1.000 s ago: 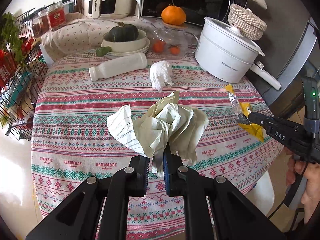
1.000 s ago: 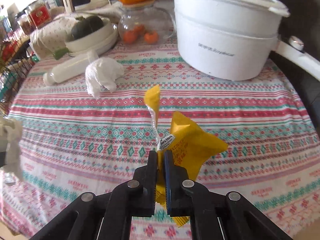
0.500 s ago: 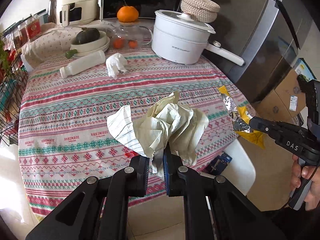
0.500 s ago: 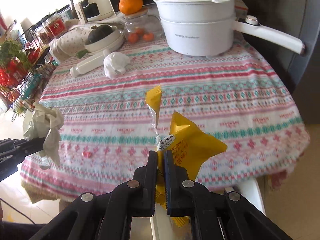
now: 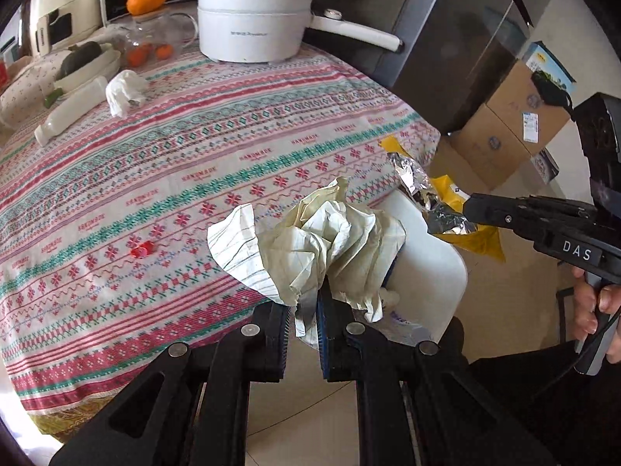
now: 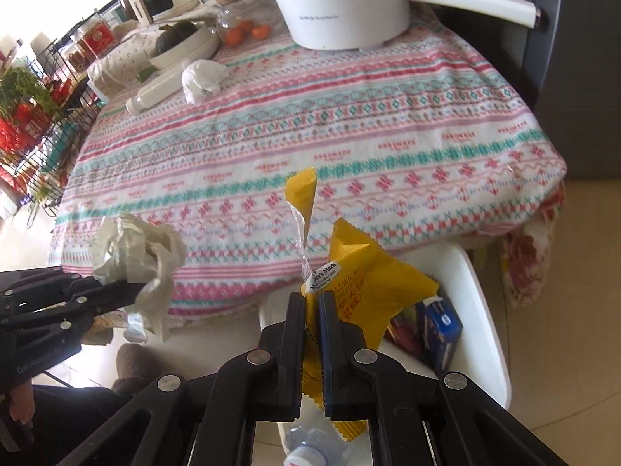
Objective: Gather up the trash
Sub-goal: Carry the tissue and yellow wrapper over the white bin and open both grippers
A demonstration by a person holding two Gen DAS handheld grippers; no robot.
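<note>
Wrapper [image 6: 351, 283], yellow, pinched in your right tongs [image 6: 309, 334] directly above the white bin [image 6: 479, 310]; crumpled paper [image 5: 326, 240] pinched in left tongs [image 5: 302, 326], beside its rim.

Front half of tablecloth [image 6: 349, 124] bare – wide lane across it, only small red scrap [image 5: 143, 250] near edge. Far side crowded: white pot [image 6: 341, 11] with long handle jutting right, glass jar [image 6: 244, 19], bowl [image 6: 186, 44], lying bottle [image 6: 155, 91], crumpled tissue [image 6: 203, 79]. White bin [image 6: 481, 310] beside table edge – mouth open, partly filled.
</note>
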